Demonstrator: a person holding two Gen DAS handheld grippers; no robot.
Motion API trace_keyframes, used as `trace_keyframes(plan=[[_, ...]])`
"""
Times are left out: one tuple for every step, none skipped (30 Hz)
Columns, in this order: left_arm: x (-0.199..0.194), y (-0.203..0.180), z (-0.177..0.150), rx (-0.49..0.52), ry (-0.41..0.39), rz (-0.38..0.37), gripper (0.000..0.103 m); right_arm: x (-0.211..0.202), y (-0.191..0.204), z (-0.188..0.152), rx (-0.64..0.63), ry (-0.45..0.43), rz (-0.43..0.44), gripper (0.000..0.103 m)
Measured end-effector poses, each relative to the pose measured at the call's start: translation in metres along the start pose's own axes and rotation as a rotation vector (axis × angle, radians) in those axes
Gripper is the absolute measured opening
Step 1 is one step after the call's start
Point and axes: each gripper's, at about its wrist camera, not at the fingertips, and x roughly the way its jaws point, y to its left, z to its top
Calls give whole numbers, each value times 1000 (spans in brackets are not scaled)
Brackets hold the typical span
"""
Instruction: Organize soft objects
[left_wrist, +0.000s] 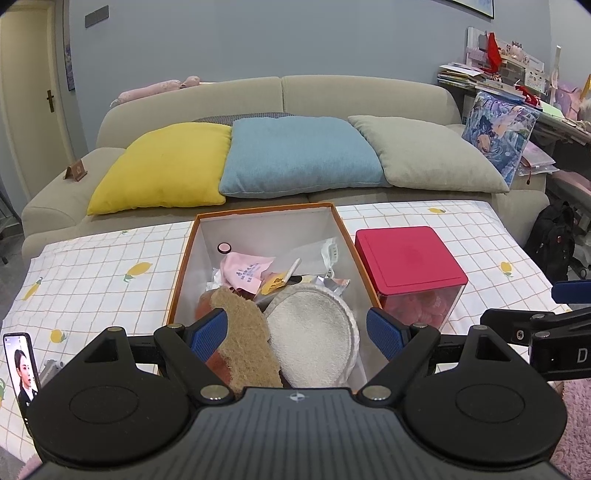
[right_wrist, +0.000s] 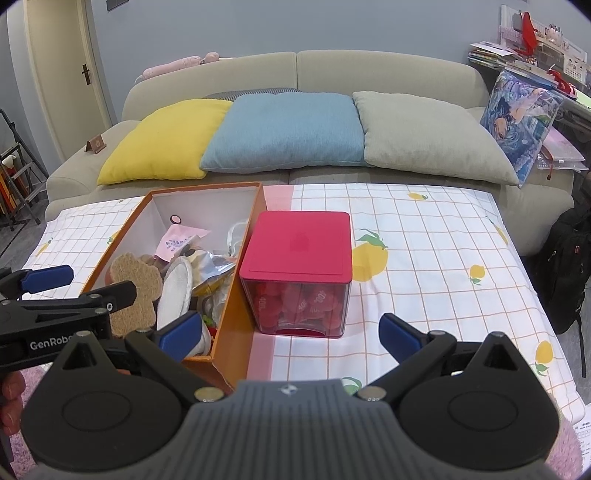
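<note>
Sofa (right_wrist: 369, 74) at the back with three cushions lined up: yellow (right_wrist: 166, 140), blue (right_wrist: 284, 129), grey-green (right_wrist: 424, 136). They look already tidy, my read only.

Table under a checked lemon cloth (right_wrist: 424, 240) in front. On it, an orange box (left_wrist: 184, 266), open top, holding a jumble: tan fibrous pad (left_wrist: 247, 339) standing against a round white pad (left_wrist: 310, 332), a pink pouch (left_wrist: 243, 271) behind them, foil packets and small bits I can't identify. Just beside the box, to the right, a clear cube with red lid (right_wrist: 299, 243) (closed, reddish pieces inside).

Left gripper (left_wrist: 295, 332): fingers spread wide, holding nothing, hovering at the box's near end with the tan pad touching or just beside its left pad; contact unclear. Right gripper (right_wrist: 291, 332): fingers apart, empty, straddling the gap between box corner and cube.

Progress: soft items appear gathered in the box but unsorted. Likely left: tidying the pads.
</note>
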Motion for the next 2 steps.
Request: trace_keyframes(plan=[[0,0,0,-2,0,-1,100,0,0,0,0,0,0,100],[0,0,0,-2,0,-1,100,0,0,0,0,0,0,100]])
